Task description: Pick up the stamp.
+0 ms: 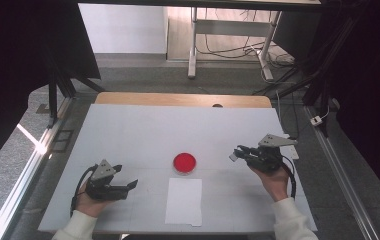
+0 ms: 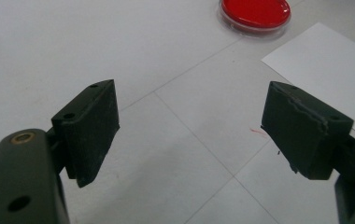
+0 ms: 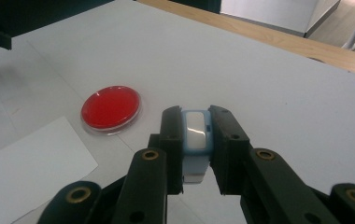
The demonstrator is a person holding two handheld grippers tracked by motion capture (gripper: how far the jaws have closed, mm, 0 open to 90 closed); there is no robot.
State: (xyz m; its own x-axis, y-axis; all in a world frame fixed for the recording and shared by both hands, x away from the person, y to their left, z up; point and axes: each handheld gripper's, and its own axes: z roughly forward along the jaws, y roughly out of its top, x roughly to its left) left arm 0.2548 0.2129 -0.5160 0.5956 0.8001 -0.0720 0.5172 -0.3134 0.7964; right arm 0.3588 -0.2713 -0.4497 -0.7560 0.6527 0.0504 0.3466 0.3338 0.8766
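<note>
Right gripper [image 3: 195, 140] fingers pinching small pale-blue plastic case [image 3: 195, 133]; left gripper [image 2: 189, 135] fingers spread, empty.
Case looks light, rigid, slick, possibly a dispenser; I grip its flat sides.

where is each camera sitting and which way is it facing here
high view: above the person's side, facing forward and down on the table; both forearms show.
left gripper view: rides the left gripper, along its open jaws.
right gripper view: rides the right gripper, shut on a small blue-and-white object.
All share the red dish and white paper.
</note>
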